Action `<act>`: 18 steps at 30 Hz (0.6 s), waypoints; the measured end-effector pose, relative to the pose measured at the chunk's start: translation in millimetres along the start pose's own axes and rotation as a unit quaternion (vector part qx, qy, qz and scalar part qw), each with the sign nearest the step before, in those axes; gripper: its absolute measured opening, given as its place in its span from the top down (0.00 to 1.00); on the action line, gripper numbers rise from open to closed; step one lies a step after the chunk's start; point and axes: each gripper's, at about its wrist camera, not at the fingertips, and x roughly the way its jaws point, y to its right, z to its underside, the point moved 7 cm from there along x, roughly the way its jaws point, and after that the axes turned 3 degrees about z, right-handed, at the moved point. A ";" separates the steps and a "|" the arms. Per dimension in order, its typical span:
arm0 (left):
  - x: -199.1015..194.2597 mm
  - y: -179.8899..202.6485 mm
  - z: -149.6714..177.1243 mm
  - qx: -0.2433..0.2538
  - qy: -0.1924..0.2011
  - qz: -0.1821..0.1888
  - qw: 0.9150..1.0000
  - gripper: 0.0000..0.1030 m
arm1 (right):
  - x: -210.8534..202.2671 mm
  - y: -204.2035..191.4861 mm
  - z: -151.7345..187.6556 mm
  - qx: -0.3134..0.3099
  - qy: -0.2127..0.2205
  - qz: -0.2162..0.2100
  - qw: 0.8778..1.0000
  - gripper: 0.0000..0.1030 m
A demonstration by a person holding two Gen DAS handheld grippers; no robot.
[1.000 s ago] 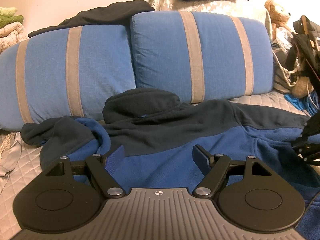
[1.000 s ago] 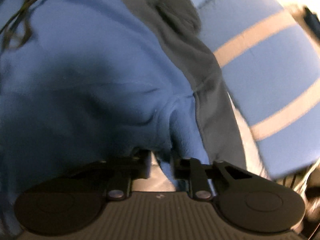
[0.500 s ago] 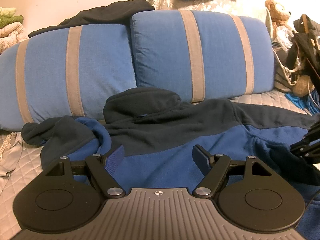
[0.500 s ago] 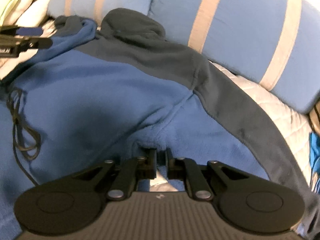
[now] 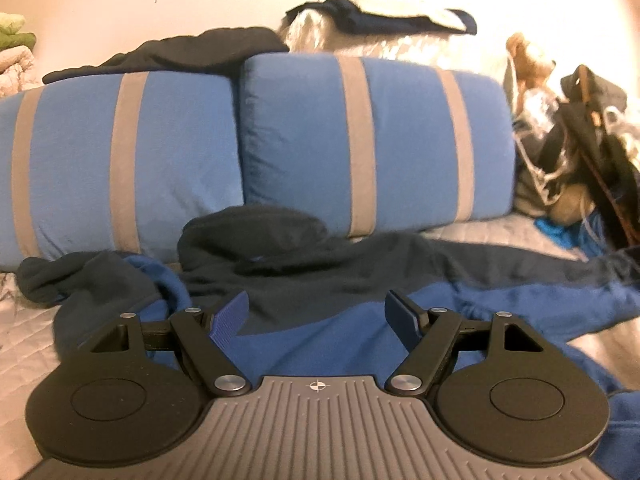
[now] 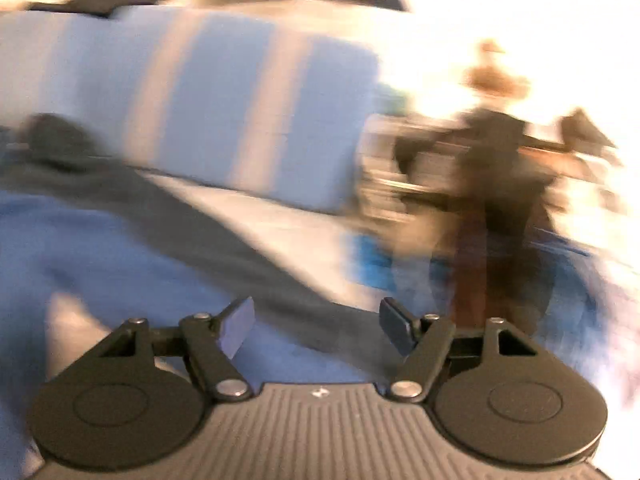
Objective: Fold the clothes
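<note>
Across the quilted bed [image 5: 24, 344], up toward its head edge against the two striped blue pillows [image 5: 372, 140]: a thick fleece hoodie [image 5: 320, 336], blue body with charcoal shoulders and hood, lying spread and rumpled, one sleeve bunched at the left, no fold visible yet, so judged barely begun. Left tool [image 5: 317, 314] gaping wide over the chest, gripping nothing; right tool [image 6: 316, 322] likewise wide and empty above the right sleeve, in a blurred view

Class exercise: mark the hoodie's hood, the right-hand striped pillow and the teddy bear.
hood [image 5: 256, 232], left wrist view, on the dark crown.
right-hand striped pillow [image 5: 404, 148], left wrist view, on the blue cloth between its stripes.
teddy bear [image 5: 528, 60], left wrist view, on its head.
</note>
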 end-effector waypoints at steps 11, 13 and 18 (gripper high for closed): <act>3.2 -1.1 2.9 0.004 -0.010 -0.019 1.000 0.27 | 29.5 139.7 68.6 0.164 -0.064 0.042 0.983 0.82; 4.2 -1.5 3.6 0.006 -0.013 -0.021 1.000 0.27 | 36.9 139.0 59.1 0.143 -0.059 0.038 0.987 0.85; 5.4 -2.5 5.6 0.009 -0.018 -0.026 0.999 0.27 | 45.2 152.7 18.3 0.127 -0.020 0.058 0.990 0.91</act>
